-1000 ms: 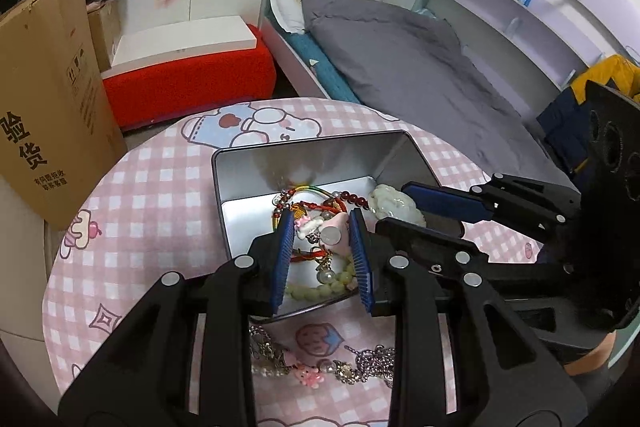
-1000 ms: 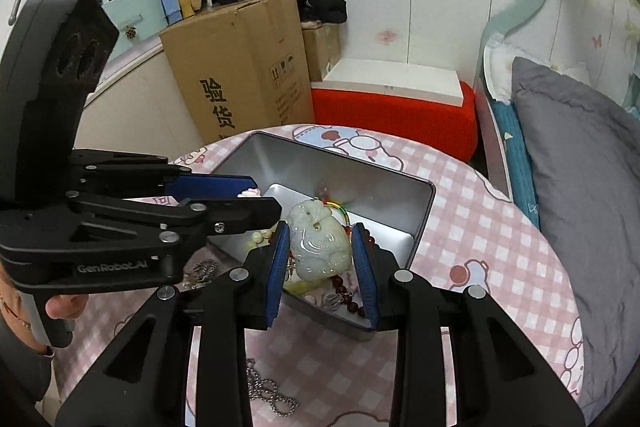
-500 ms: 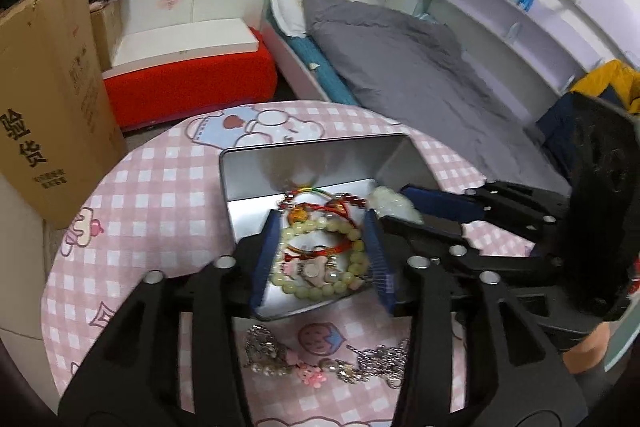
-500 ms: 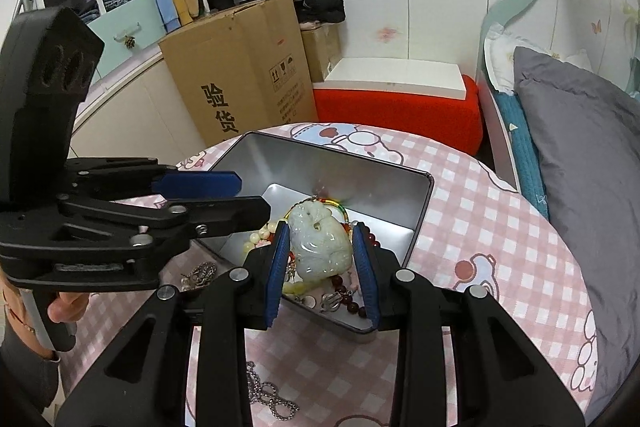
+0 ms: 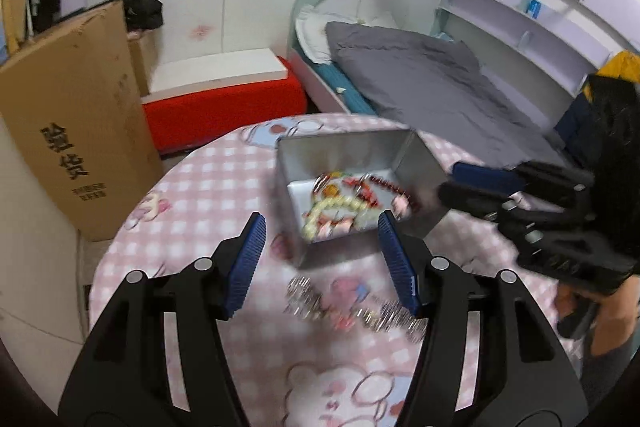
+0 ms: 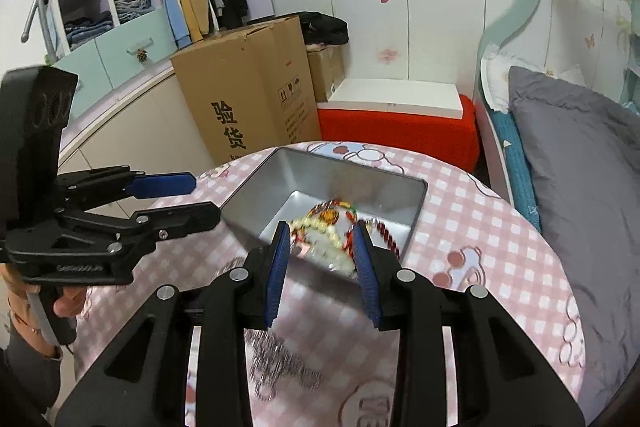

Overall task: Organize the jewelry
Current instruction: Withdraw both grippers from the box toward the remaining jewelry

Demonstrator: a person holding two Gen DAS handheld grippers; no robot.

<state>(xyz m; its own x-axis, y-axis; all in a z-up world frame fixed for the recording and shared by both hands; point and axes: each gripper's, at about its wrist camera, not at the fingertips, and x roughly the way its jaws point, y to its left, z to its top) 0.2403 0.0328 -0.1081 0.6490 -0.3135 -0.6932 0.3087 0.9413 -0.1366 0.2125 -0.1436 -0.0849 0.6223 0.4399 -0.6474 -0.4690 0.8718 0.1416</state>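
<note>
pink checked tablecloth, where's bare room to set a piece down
Bare cloth lies left of the silver metal tin, toward the cardboard box, and right of it in the right wrist view. Crowded: the beaded bracelets inside the tin, and the silver chains in front.

Big black Chinese characters, 验货, stood on the near face of the tall brown cardboard carton in the right wrist view, stacked one above the other. On the carton's adjoining side sat a small row of handling pictograms with finer print under them, too small to read. The left wrist view caught the same carton from the other side: the two large characters showed again, smeared by motion blur, with two smaller lines below that could not be made out. Embossed lettering ran along the black plastic body of the left gripper, too blurred to read here.
</note>
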